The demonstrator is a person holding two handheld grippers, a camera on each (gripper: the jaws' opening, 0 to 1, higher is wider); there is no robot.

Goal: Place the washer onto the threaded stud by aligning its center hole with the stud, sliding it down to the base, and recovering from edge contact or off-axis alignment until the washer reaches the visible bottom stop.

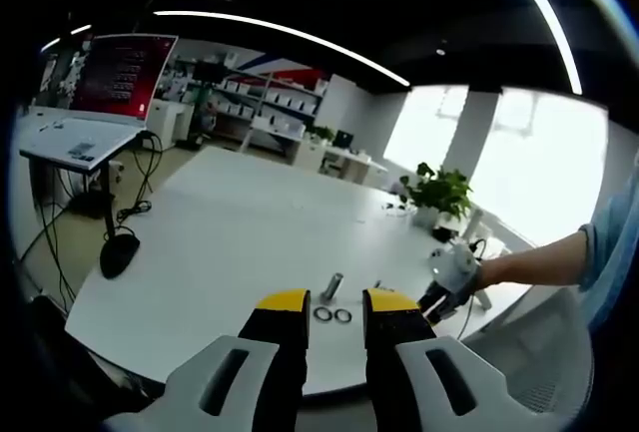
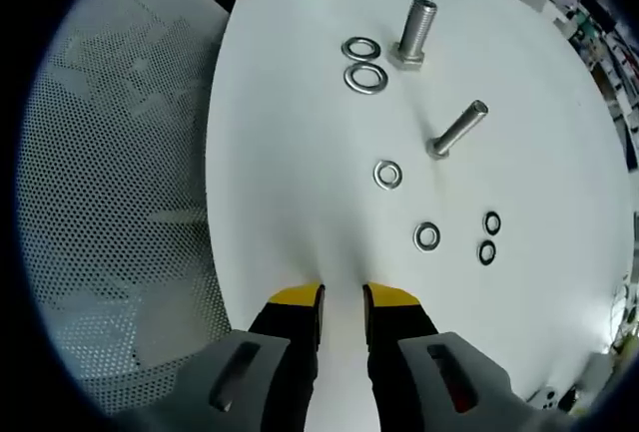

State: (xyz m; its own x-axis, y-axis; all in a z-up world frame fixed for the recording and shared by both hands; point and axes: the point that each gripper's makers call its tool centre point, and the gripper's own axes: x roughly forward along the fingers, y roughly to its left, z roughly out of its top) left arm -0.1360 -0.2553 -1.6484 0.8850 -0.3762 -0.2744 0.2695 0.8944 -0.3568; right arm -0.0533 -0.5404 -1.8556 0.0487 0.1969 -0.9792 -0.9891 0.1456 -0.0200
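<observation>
While both studs (image 2: 416,31) stand bare and washers (image 2: 364,78) lie on the desk (image 2: 300,153), each hand-held gripper (image 2: 342,297) hovers slightly apart, empty.

The room was bright. In the left gripper view, strong daylight came in through the big windows (image 1: 529,168), and they looked washed out, almost pure white. Long light strips (image 1: 290,38) on the dark ceiling curved like bows, because the lens bent everything near the edges. The white table (image 1: 230,242) shone evenly, with only weak shadows. Far-off things looked small and a bit soft.

In the right gripper view, the white table (image 2: 300,153) was very bright and sharp. The large threaded stud (image 2: 416,31) and the washers (image 2: 364,65) cast only faint, soft shadows. The mesh chair (image 2: 120,193) looked stretched and blurry toward the edge.
</observation>
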